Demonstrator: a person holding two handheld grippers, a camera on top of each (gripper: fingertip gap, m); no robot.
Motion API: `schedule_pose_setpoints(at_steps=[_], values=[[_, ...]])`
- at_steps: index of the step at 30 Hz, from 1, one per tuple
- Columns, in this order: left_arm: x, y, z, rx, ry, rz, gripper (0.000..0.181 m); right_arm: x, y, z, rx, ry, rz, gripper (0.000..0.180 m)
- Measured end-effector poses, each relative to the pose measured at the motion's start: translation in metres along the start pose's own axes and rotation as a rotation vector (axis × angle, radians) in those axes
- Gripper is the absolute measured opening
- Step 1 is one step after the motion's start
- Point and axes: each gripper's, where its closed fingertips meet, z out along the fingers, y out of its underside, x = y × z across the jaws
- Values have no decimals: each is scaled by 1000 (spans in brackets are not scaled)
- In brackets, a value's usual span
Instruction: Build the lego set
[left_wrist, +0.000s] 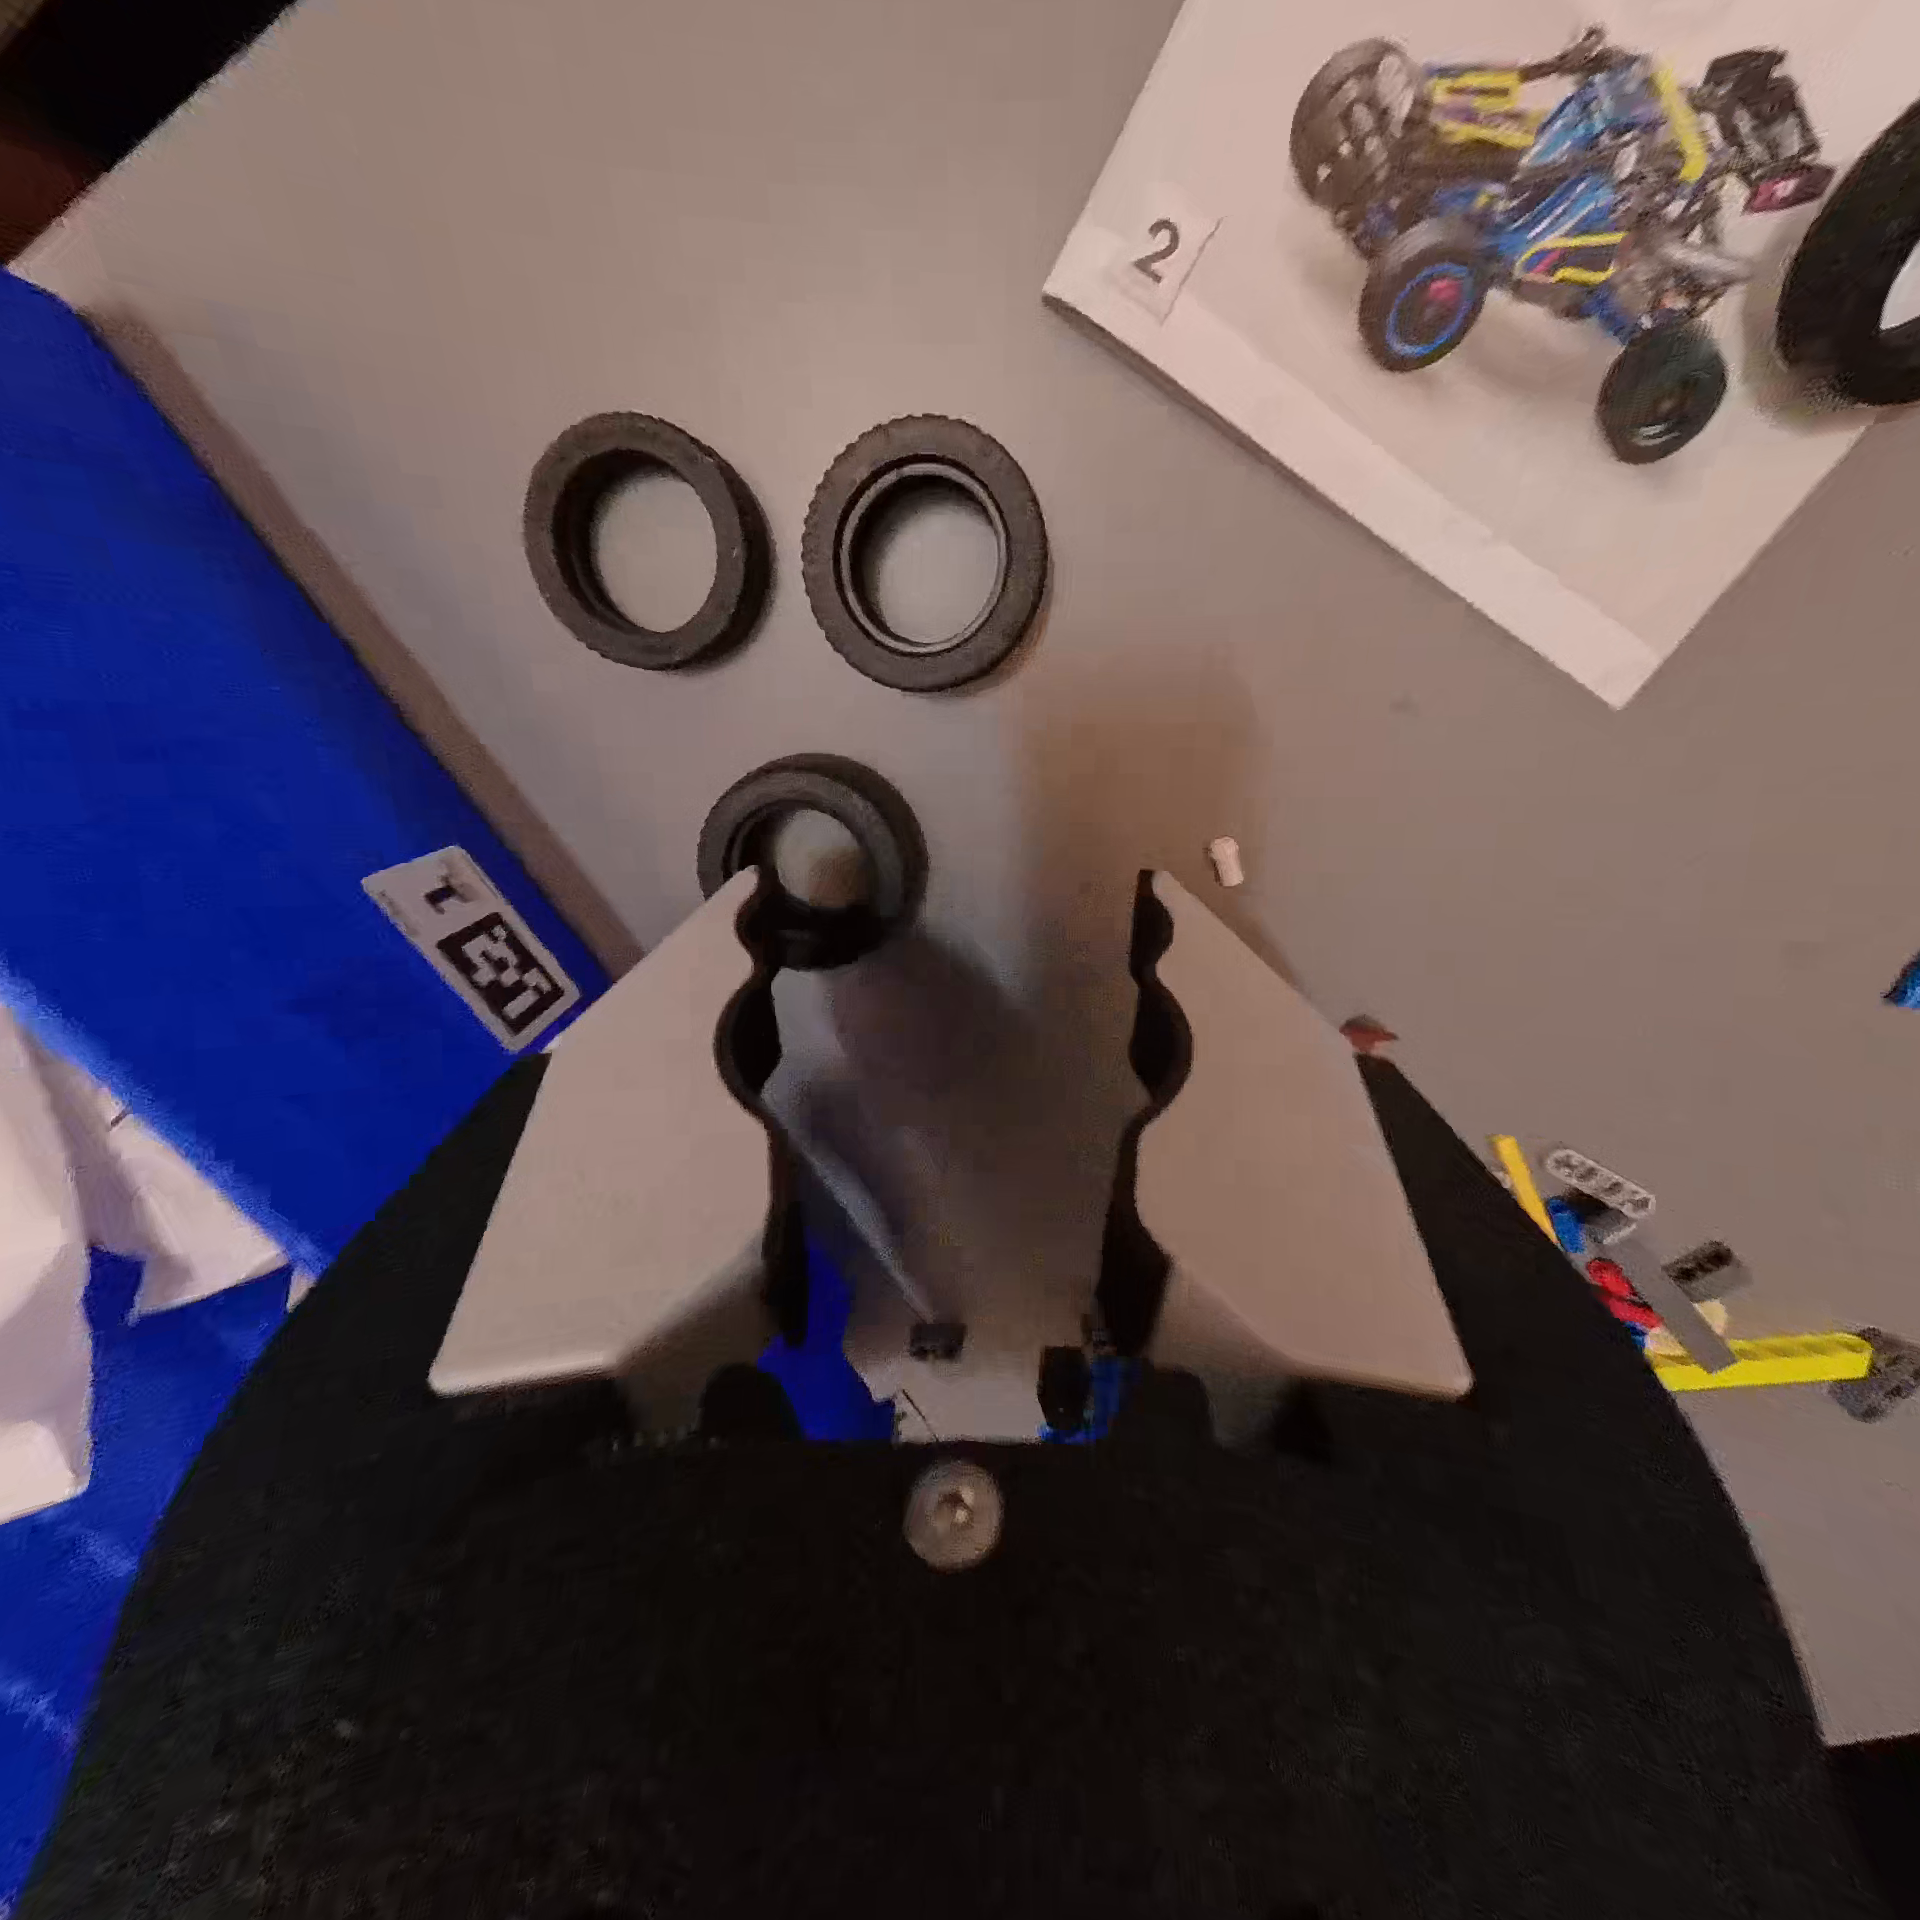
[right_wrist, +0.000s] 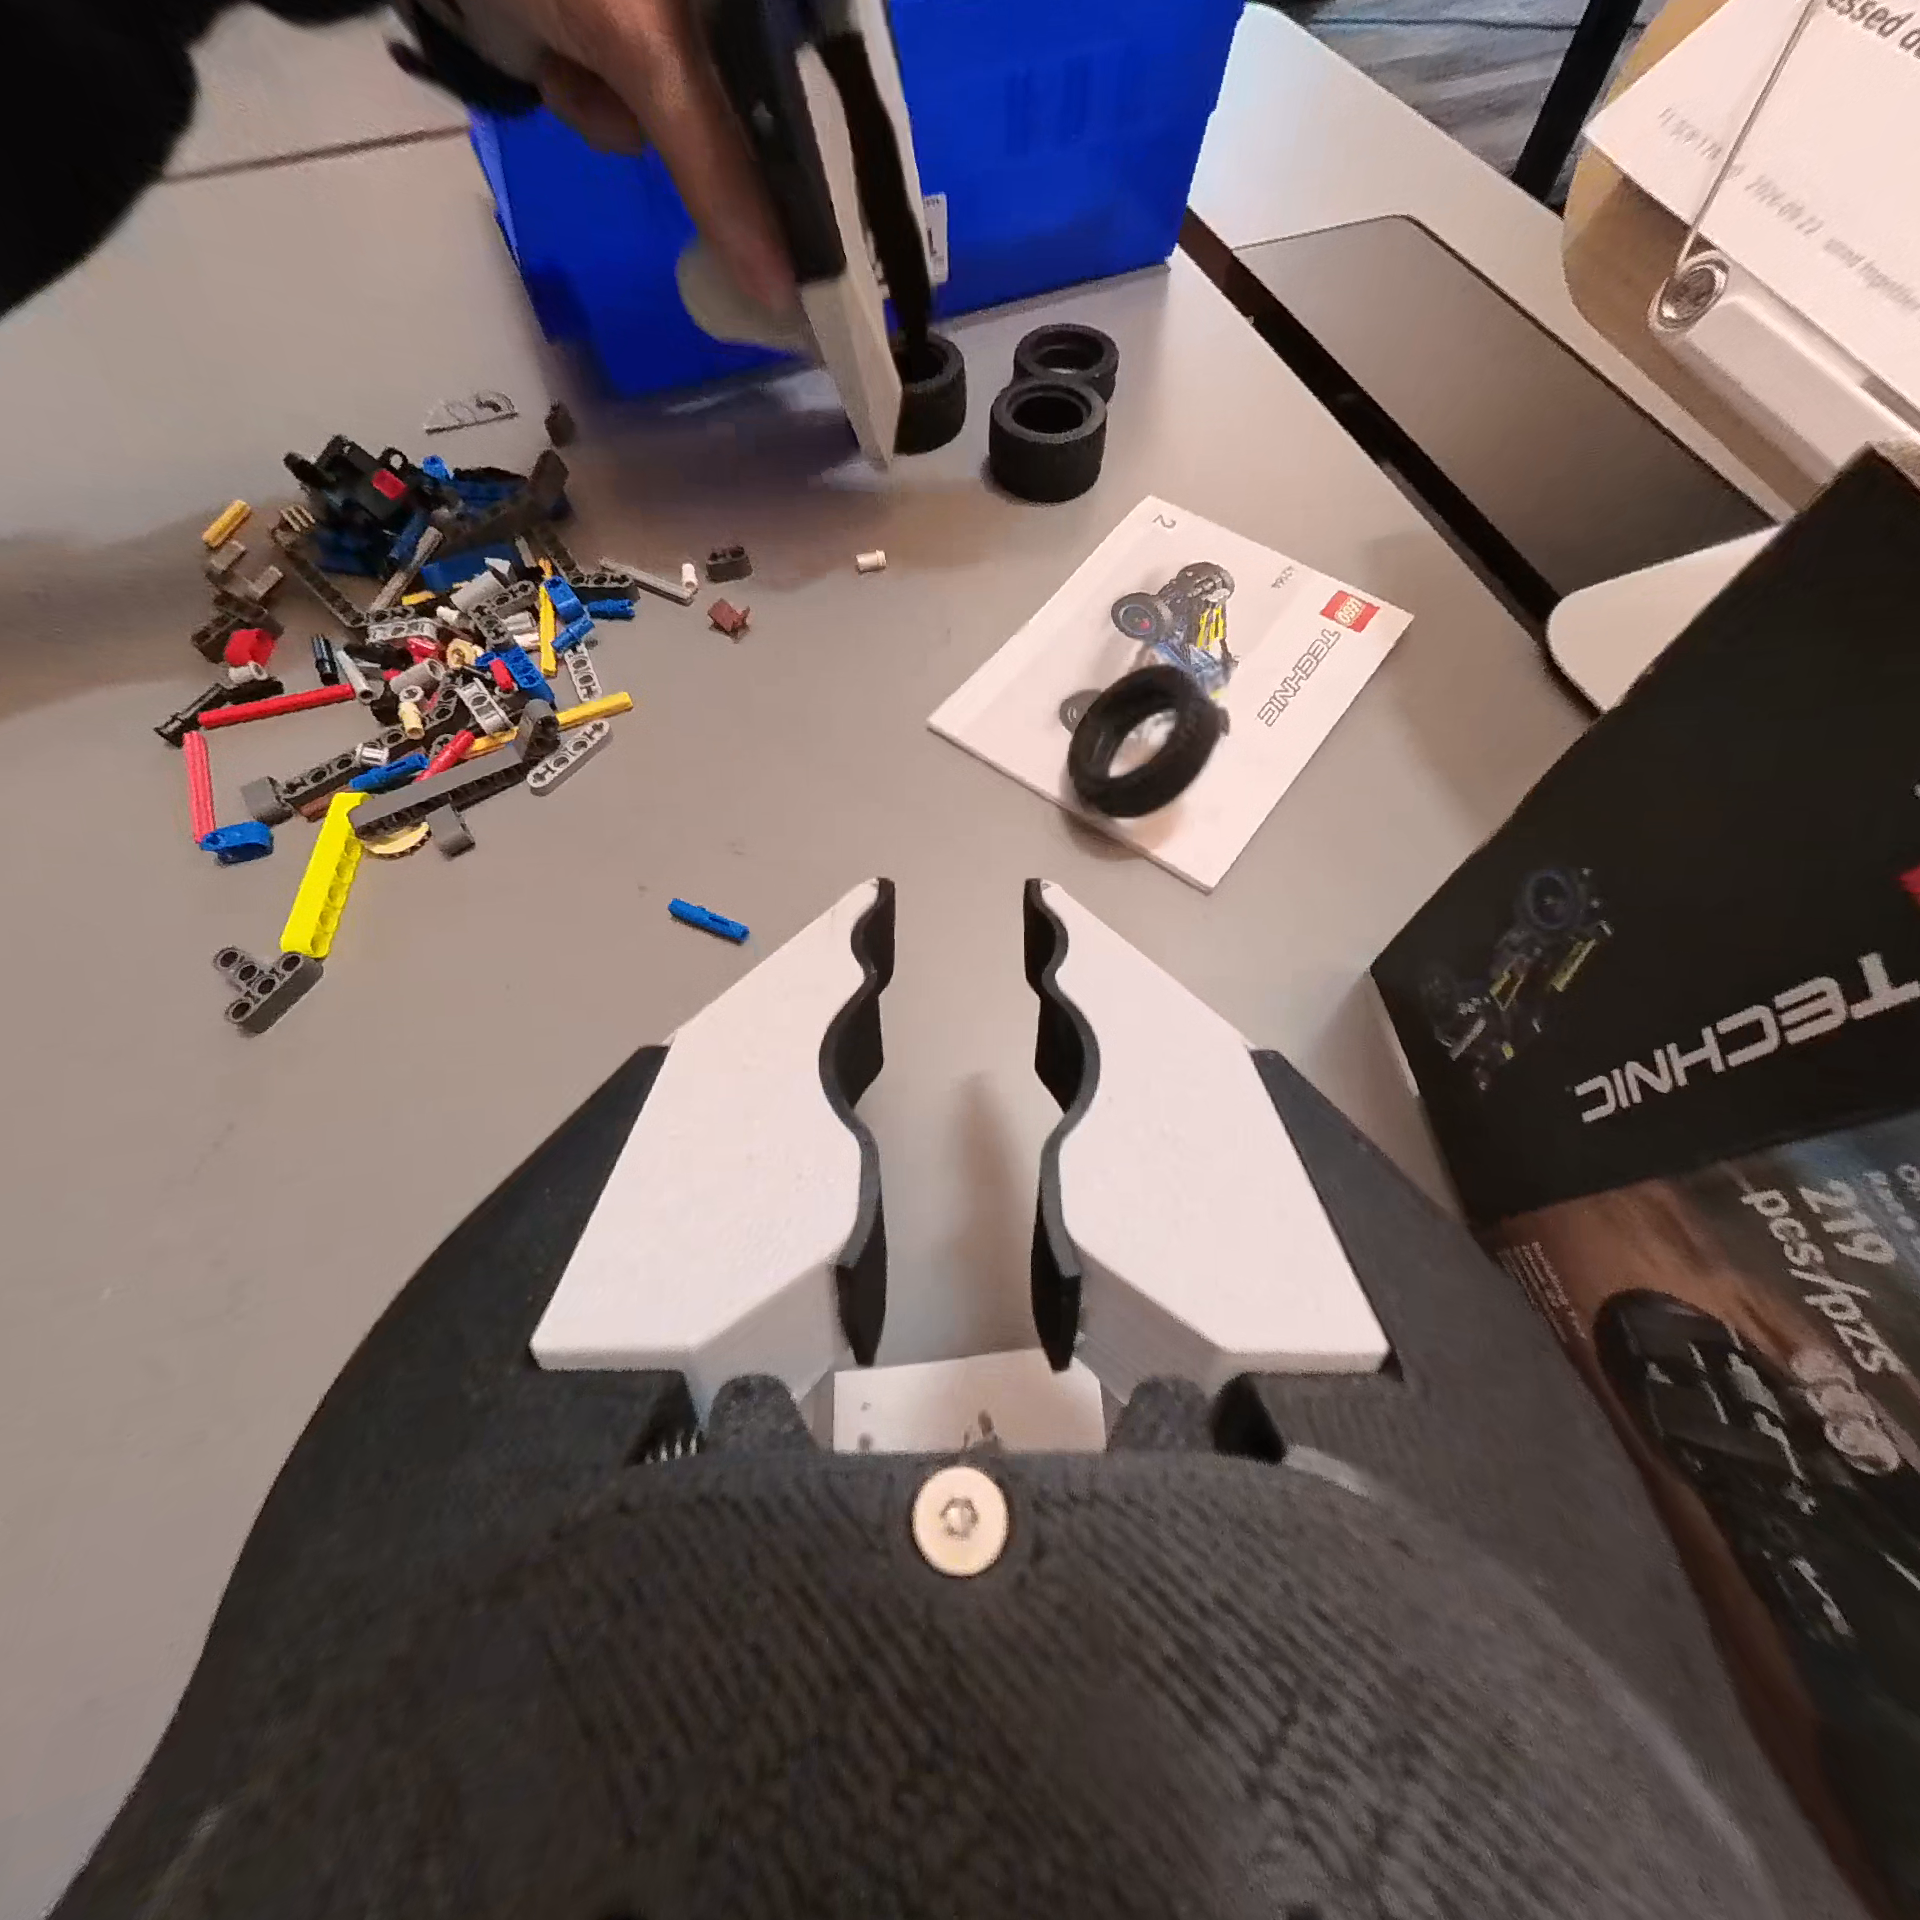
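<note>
Four black tyres show: three on the bench (left_wrist: 1351, 831) by the blue bin (left_wrist: 208, 675), one (right_wrist: 1143, 743) on the booklet (right_wrist: 1299, 675). The left gripper (left_wrist: 948, 883) hangs over the nearest tyre (left_wrist: 816, 831) with fingers apart. The right gripper (right_wrist: 958, 885) is empty, fingers apart too.

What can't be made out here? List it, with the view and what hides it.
- Left wrist view: the near side of the small tyre is covered by the left claw finger.
- Left wrist view: the big tyre on the booklet is cut off by the right edge.
- Right wrist view: the blue bin is partly hidden by the blurred hand.
- Right wrist view: single parts in the brick pile are too small to identify.
</note>
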Motion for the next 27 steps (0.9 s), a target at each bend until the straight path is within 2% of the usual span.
schedule_pose_setpoints(at_steps=[2,4,6,8,10,12,14,15,17,20,21,24,25,27], values=[[10,-13,-22,80,-64,27,66,3,4,-3,-25,18,-11,23],[57,-40,-36,232,1,135,66,7,7,-7,-45,35,-11,23],[119,-61,-34,333,128,261,66,10,7,-12,-40,51,-8,23],[140,-76,-14,330,92,289,67,11,4,-16,-27,51,2,23],[138,-92,6,322,34,253,61,12,4,-20,-19,56,2,22],[139,-103,19,328,44,207,50,13,5,-23,-24,61,1,22],[138,-104,33,280,62,160,49,14,7,-25,-28,65,-5,23],[144,-106,34,297,110,162,31,14,7,-26,-28,62,-7,23],[149,-106,29,336,150,177,27,14,8,-25,-27,54,-1,23],[138,-98,14,382,117,191,21,12,8,-23,-15,39,3,23],[131,-95,3,414,105,174,0,11,7,-23,-10,34,4,23],[83,-80,-31,483,-6,89,0,8,3,-23,0,24,-7,23],[75,-69,-34,451,13,76,0,7,3,-23,-1,20,-12,23],[83,-56,-35,402,156,61,0,5,6,-24,-13,3,-18,23]])
